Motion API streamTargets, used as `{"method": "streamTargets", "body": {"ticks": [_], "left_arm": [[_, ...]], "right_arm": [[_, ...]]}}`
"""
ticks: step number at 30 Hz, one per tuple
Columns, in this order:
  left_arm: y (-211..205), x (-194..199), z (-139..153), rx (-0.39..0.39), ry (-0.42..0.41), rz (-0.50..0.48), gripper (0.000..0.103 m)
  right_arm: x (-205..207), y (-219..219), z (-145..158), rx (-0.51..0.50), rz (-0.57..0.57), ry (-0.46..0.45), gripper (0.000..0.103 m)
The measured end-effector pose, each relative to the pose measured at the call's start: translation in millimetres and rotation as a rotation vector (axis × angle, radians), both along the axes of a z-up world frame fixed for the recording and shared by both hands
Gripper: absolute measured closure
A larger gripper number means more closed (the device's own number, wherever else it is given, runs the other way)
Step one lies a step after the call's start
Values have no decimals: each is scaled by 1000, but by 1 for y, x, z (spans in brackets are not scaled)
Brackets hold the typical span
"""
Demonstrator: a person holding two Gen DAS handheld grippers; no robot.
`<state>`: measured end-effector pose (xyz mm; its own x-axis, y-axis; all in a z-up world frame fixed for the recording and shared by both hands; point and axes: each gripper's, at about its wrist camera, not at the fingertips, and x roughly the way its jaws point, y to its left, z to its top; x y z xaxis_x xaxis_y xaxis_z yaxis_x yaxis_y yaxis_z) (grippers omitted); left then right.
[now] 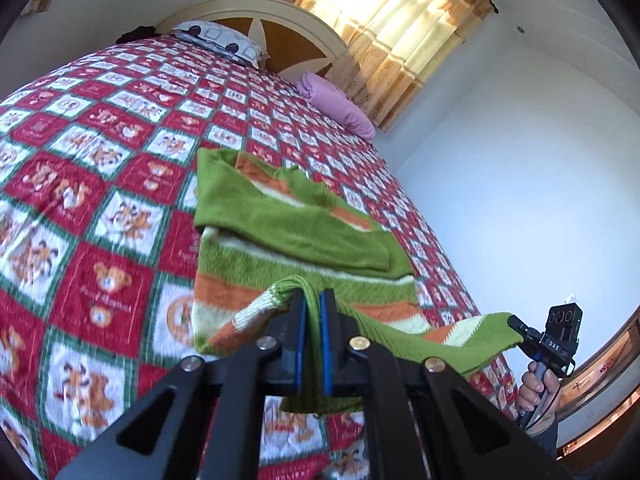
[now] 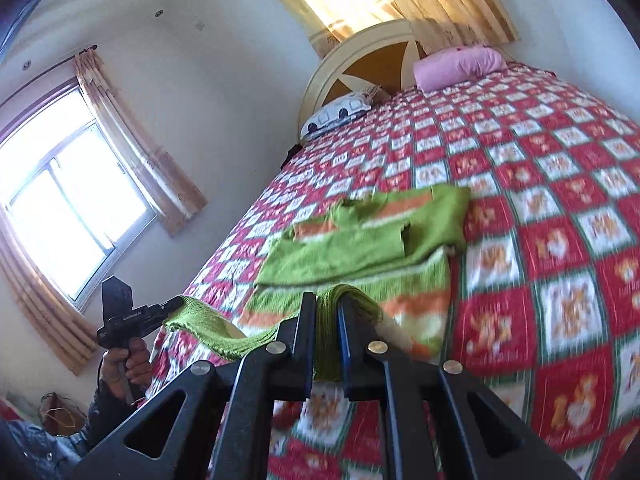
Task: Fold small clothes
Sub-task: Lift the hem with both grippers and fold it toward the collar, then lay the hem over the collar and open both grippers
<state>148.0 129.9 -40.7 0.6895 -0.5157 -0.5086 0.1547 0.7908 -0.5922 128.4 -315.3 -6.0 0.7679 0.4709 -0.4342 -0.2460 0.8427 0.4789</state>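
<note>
A small green knitted sweater (image 1: 288, 232) with orange and cream stripes lies on the bed, its sleeves folded across the chest. My left gripper (image 1: 312, 300) is shut on the sweater's bottom hem at one corner. My right gripper (image 2: 326, 304) is shut on the hem at the other corner; it also shows in the left wrist view (image 1: 516, 324). The hem is lifted off the bed and hangs stretched between both grippers. The sweater shows in the right wrist view (image 2: 360, 240), and so does the left gripper (image 2: 176, 304).
The bed carries a red, white and green teddy-bear quilt (image 1: 100, 184). A patterned pillow (image 1: 220, 40) and a rolled pink blanket (image 1: 340, 104) lie by the headboard (image 1: 280, 28). Curtained windows (image 2: 68, 200) and white walls surround the bed.
</note>
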Motion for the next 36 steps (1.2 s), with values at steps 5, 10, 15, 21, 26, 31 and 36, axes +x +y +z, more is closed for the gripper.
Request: {"method": "streamTargets", "body": {"ticks": [5,10,15,21,26,31,36], "left_arm": [[5,33,14,0,-13,19,96],[10,67,26,-12,-29,39,96],[5,109,32,26,-28,47,96],[2,159,19,88,13,64,96],[-4,192,-2,147,64,72,96],[-11,231,-44,258,146,130,92],[11,227,-76,258,216,216,81]], "right_arm": [[33,-1,18,-25,-11,-17,94],[63,-5,25,-36,-39,-8,94],[103,-7,24,-54,-62,21,94],[161,-15,4,-74,-107,92,94],[214,-14,-27,-127,-142,158,94],[268,-15,-70,-253,-183,244,78],[252,-10,-76,-367,-166,215,31]]}}
